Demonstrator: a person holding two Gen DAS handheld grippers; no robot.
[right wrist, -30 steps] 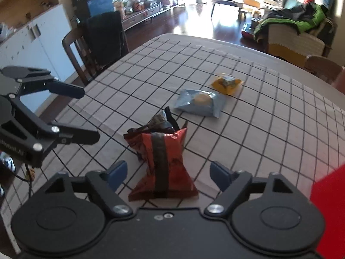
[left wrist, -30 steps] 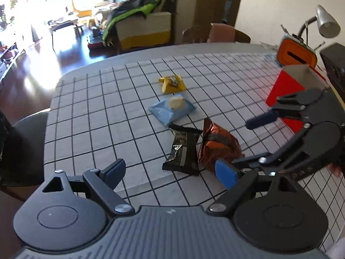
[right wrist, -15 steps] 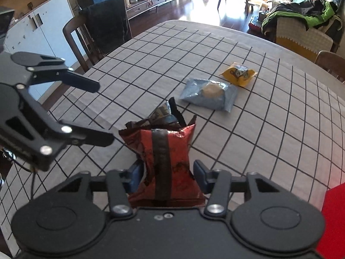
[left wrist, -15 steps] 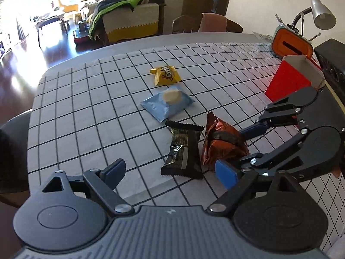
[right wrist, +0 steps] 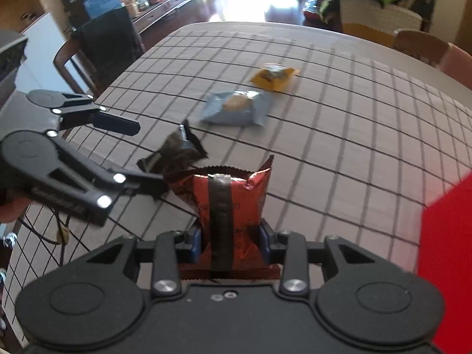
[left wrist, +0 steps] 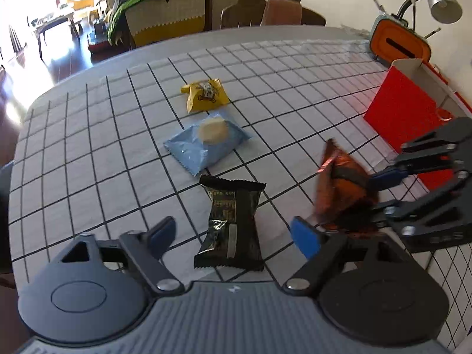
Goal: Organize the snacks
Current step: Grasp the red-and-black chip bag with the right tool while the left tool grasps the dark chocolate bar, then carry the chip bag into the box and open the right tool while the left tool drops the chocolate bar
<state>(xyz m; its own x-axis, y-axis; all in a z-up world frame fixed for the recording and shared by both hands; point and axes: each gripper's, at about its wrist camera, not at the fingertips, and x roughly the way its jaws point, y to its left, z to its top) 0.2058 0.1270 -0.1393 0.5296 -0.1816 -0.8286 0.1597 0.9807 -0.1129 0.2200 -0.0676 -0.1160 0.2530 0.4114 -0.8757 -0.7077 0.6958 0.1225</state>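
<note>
My right gripper [right wrist: 230, 242] is shut on a red-brown snack bag [right wrist: 227, 200] and holds it off the table; the bag [left wrist: 339, 183] and that gripper [left wrist: 380, 188] also show at the right of the left wrist view. My left gripper [left wrist: 233, 234] is open and empty, its fingers on either side of a black snack packet [left wrist: 231, 221] lying on the checked tablecloth [left wrist: 88, 147]. Beyond it lie a blue packet [left wrist: 206, 141] and a yellow packet [left wrist: 205, 94]. A red open-topped box [left wrist: 404, 118] stands at the right.
An orange-fronted object [left wrist: 398, 42] and a desk lamp [left wrist: 439, 0] stand behind the red box. Chairs [right wrist: 106, 47] stand around the table. A sofa with clothes [left wrist: 159, 8] is in the room beyond.
My right gripper closed on the red-brown bag and lifted it off the table toward the right. My left gripper moved closer over the black packet and stayed open.
</note>
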